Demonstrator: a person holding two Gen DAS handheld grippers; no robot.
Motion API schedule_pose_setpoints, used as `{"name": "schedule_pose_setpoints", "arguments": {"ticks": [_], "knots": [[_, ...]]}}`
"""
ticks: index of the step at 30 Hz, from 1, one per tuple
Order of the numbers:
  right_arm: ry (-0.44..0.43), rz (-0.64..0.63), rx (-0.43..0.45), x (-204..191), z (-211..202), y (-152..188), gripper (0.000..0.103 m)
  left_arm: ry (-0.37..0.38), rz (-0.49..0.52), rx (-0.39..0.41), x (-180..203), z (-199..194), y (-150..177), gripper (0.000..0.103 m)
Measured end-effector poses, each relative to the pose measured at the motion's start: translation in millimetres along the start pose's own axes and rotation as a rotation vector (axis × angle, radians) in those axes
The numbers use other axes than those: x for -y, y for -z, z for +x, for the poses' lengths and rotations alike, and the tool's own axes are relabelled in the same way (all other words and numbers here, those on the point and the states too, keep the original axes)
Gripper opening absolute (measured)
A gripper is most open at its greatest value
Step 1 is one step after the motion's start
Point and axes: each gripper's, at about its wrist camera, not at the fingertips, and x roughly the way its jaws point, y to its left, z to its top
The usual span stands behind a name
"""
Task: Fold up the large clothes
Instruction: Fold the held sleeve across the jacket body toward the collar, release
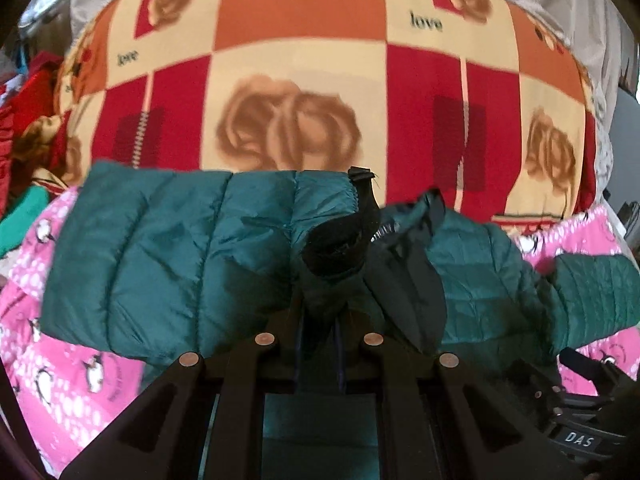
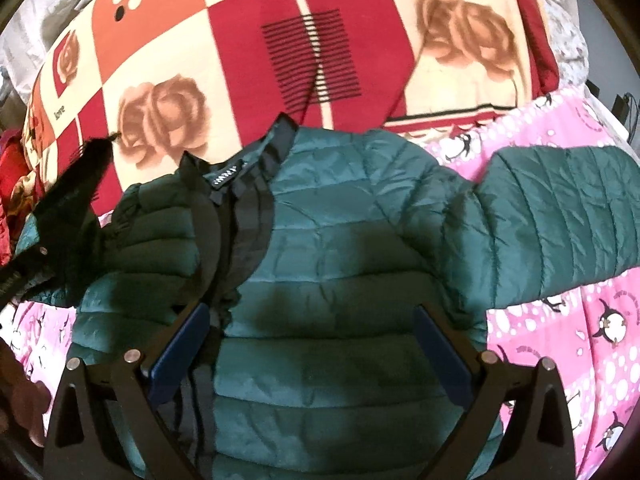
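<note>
Teal quilted puffer jacket (image 2: pixel 340 240) lies spread on the pink penguin-print sheet (image 2: pixel 560 340) of the bed, its collar toward the red, orange and cream rose-patterned blanket (image 2: pixel 240 60) that covers the far half. From the right wrist view I see my right gripper (image 2: pixel 312 344) hanging over the jacket's chest with its blue-padded fingers (image 2: pixel 180 352) spread wide, nothing between them but the quilted front below; whether the tips touch the fabric I cannot tell. One sleeve (image 2: pixel 560 224) stretches out to the right across the pink sheet. The neck lies open, showing the dark lining and a small label (image 2: pixel 228 174) at the collar. In the left wrist view my left gripper (image 1: pixel 320 320) has its fingers pressed together, pinching a bunch of the teal fabric, with a black fuzzy cuff (image 1: pixel 344 240) standing up just beyond the tips. Past that, the jacket's left panel (image 1: pixel 160 248) lies flat in broad quilted bands. At the lower right of this view I see part of the other gripper's black body, marked DAS (image 1: pixel 578 438).
</note>
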Motion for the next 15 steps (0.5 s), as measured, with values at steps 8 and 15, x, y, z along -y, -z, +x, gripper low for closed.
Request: {"name": "schedule_pose_setpoints", "arguments": {"ticks": [8,15], "knots": [[0.053,0.016,-0.023,19,17,-3,0.103,-0.005,0.019,-0.079,19,41,15,0.0],[0.048,0.028,-0.041,24,22,1,0.103,0.083,-0.031,-0.141,14,62,29,0.0]]}}
